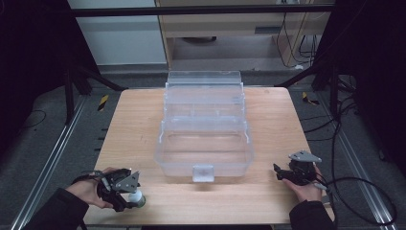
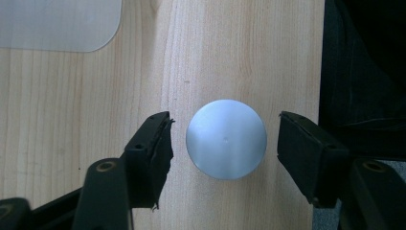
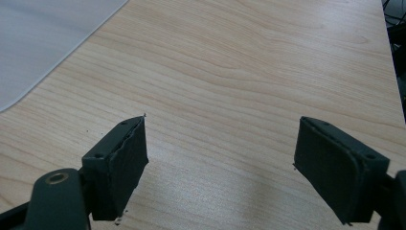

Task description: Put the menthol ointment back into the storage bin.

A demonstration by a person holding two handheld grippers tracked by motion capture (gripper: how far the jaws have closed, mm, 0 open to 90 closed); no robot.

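Left gripper [image 2: 225, 143] gapes around a smooth round silver cap [image 2: 226, 139]; right gripper [image 3: 220, 167] gapes over woodgrain.

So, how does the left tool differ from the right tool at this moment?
The left tool has a silver round-topped object between its jaws, not touching; the right tool has bare table between its jaws. The left sits near the table's front edge, the right farther forward. Both are open.

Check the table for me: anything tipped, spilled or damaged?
Nothing stands out. The clear plastic box sits square and open mid-table; the small silver-capped bottle stands upright between the open left gripper jaws, untouched.
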